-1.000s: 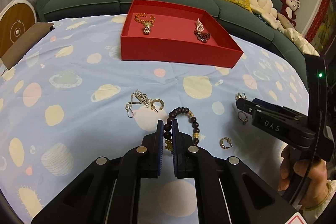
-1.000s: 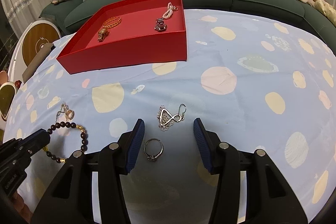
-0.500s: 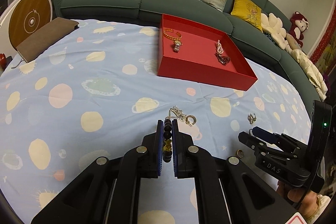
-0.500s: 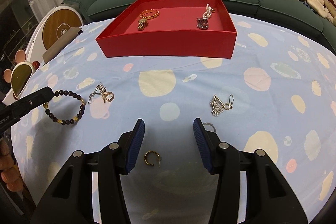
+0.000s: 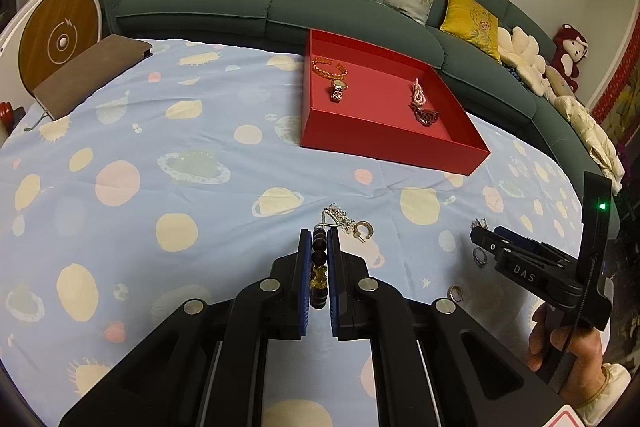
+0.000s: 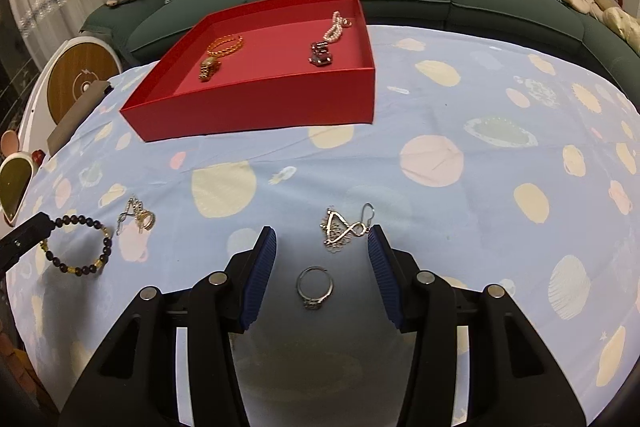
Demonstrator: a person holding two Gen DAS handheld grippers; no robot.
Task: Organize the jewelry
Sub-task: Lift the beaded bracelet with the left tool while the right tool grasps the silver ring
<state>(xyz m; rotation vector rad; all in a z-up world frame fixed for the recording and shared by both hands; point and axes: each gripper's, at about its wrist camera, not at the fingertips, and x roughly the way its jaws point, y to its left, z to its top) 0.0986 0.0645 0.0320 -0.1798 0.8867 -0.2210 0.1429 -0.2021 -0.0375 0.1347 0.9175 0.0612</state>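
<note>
Dark round beads with gold spacers, strung as a bracelet (image 5: 319, 269), sit pinched between the closed blue pads of the left gripper (image 5: 319, 247), which reaches forward above the planet-print blue cloth of the tabletop (image 5: 168, 163). From the right wrist view the bracelet's loop (image 6: 78, 247) hangs from that gripper's tip, above its own shadow on the cloth. Just beyond the left gripper lie a silver triangular pendant (image 5: 334, 218) and a gold hoop earring (image 5: 362, 230), close together. Farther ahead and slightly right is the shallow red cardboard tray (image 5: 384, 143), holding a gold chain bracelet with a watch (image 5: 333, 77) and a pink bead strand with a dark red piece (image 5: 422, 105).

The right gripper (image 6: 322, 245) is held low and level over the cloth with its jaws spread wide and nothing between the pads. A silver ring with a stone (image 6: 315, 287) lies on the cloth between its fingers, and a silver filigree earring with a hook (image 6: 346, 227) lies just ahead, near the right fingertip. The person's right hand (image 5: 576, 351) grips the handle from below.
</note>
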